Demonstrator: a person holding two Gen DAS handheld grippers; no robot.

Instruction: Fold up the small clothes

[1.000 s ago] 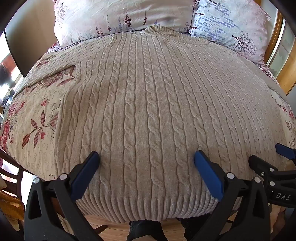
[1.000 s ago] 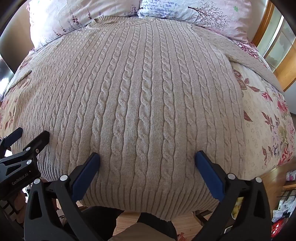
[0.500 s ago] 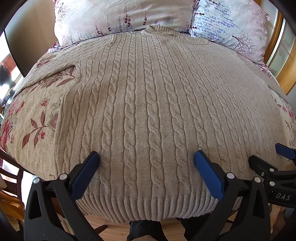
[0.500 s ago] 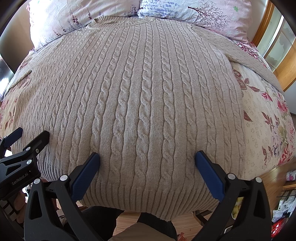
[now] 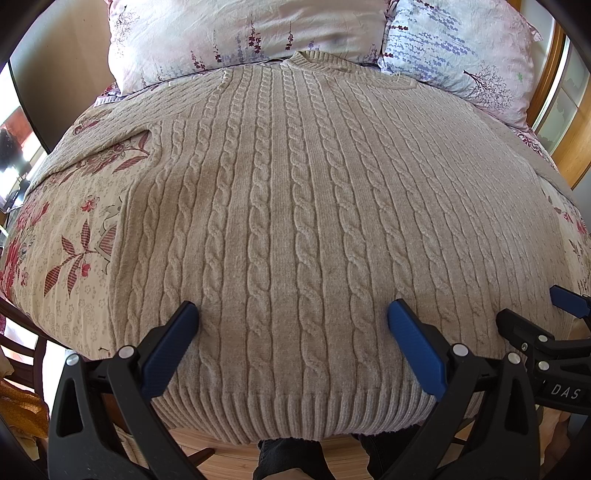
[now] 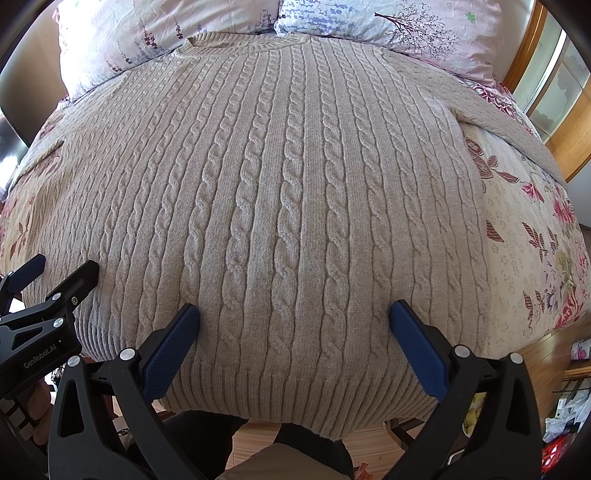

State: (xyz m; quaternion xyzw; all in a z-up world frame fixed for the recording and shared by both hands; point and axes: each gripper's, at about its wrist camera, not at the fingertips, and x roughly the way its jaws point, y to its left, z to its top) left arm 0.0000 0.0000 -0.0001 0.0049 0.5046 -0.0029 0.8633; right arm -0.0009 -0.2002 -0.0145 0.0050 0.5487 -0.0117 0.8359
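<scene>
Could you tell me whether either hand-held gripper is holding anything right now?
Nothing is held: the left hand-held gripper and right hand-held gripper both stand open over the sweater near its hem.

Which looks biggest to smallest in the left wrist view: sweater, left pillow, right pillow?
1. sweater, fills most of the frame.
2. left pillow.
3. right pillow.
Both pillows are cut off by the frame edge and partly hidden behind the sweater, so their order is unsure.

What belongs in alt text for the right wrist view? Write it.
A beige cable-knit sweater lies flat, front up, on a floral bedspread, neckline toward two pillows. The open right gripper hovers over its ribbed hem; the left gripper shows at left.
</scene>
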